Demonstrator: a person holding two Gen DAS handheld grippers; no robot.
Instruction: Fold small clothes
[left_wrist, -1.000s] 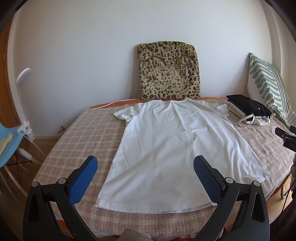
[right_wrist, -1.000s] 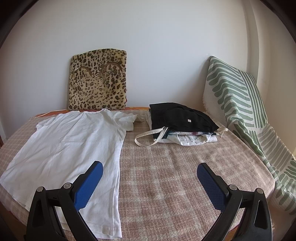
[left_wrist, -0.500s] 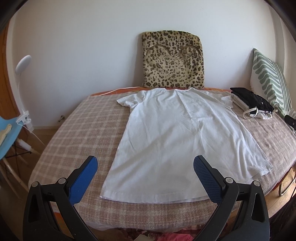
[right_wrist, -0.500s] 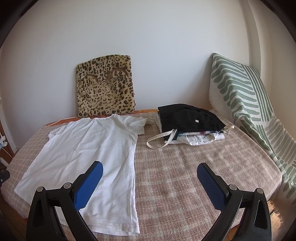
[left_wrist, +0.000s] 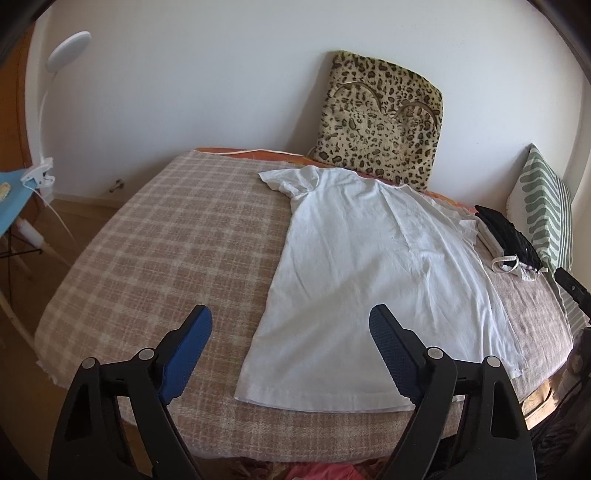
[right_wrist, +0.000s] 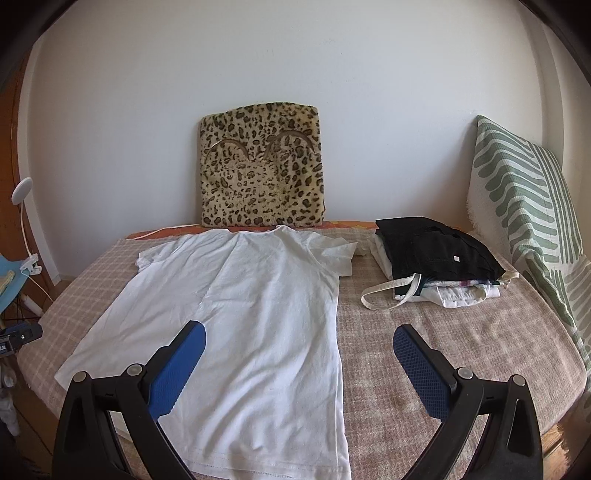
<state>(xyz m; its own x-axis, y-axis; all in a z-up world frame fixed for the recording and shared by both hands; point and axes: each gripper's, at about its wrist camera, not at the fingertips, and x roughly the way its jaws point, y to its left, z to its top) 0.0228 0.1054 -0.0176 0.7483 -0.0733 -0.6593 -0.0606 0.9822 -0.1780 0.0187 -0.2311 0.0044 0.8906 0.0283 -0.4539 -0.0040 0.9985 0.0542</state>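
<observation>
Claws both stand open and hold nothing, the left gripper (left_wrist: 290, 338) having just narrowed a little, and straight ahead the white T-shirt (left_wrist: 373, 280) lies flat on the bed (left_wrist: 159, 258), so next each must pinch a hem corner.

Two hand-held grippers, left gripper (left_wrist: 290, 326) and right gripper (right_wrist: 298, 342): black plastic arms, silver pivot screws, blue cross-hatched finger pads (right_wrist: 176, 369).

White T-shirt (right_wrist: 243, 317): thin matt cloth, lightly creased. Checked bedspread (left_wrist: 177, 236): coarse woven fabric (beige and white). Leopard-print cushion (right_wrist: 262, 177): short plush pile. Gripper pads (right_wrist: 417, 373): blue textured rubber on matt black plastic arms.
</observation>
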